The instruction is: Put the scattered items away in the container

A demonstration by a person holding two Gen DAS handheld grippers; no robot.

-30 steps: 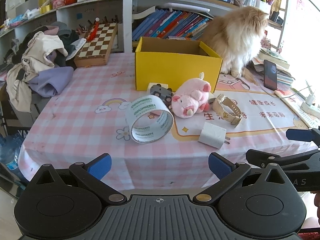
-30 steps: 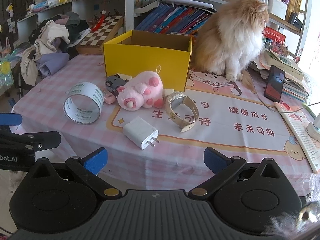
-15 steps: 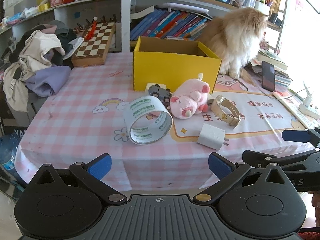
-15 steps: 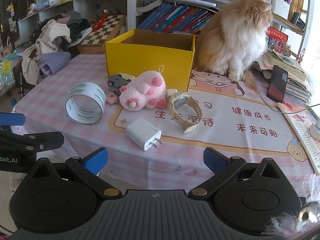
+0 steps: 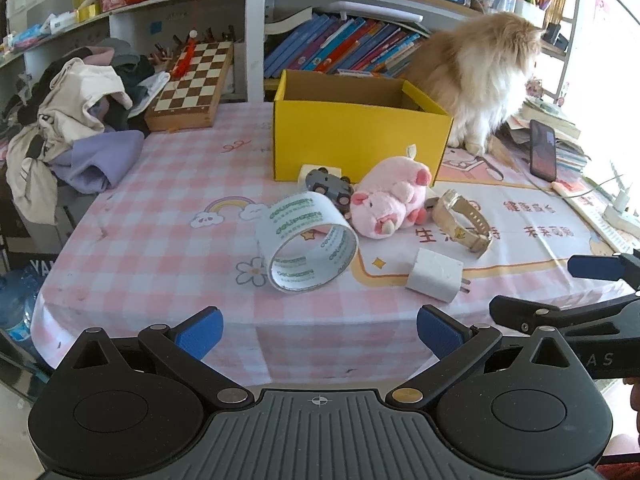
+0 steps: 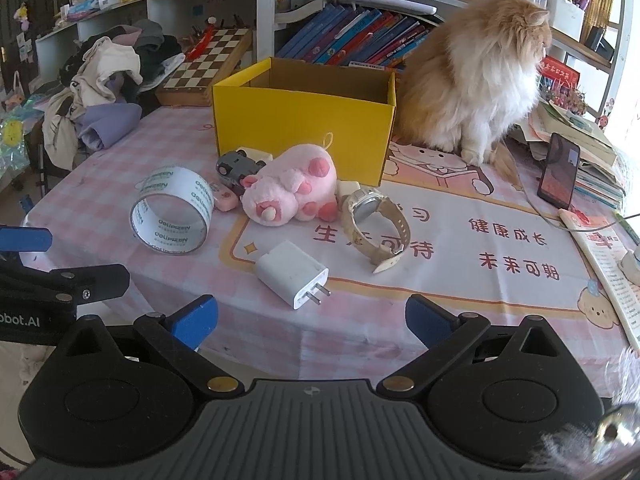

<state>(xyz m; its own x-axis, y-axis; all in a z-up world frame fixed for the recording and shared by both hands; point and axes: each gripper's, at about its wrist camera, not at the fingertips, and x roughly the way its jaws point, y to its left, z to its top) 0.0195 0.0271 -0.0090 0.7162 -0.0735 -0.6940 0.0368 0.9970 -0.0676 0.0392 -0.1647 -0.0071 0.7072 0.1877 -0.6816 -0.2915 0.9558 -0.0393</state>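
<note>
An open yellow box (image 5: 360, 140) (image 6: 300, 120) stands mid-table. In front of it lie a roll of clear tape (image 5: 308, 236) (image 6: 172, 210), a pink plush pig (image 5: 390, 202) (image 6: 292, 190), a grey toy car (image 5: 328, 186) (image 6: 236, 166), a beige wristwatch (image 5: 462, 222) (image 6: 376, 226) and a white charger plug (image 5: 436, 274) (image 6: 292, 274). A small pink item (image 6: 224, 200) lies by the tape. My left gripper (image 5: 318, 330) hangs open at the table's front edge, below the tape. My right gripper (image 6: 312, 318) is open just before the charger.
A fluffy orange cat (image 5: 480, 80) (image 6: 468, 76) sits right of the box. A propped phone (image 6: 558, 170), books and a cable lie at the right. A chessboard (image 5: 192, 84) and a clothes pile (image 5: 72, 128) occupy the back left. Shelves of books rise behind.
Both grippers have edged slightly closer to the table; the items look a little larger. Nothing on the table has moved.
</note>
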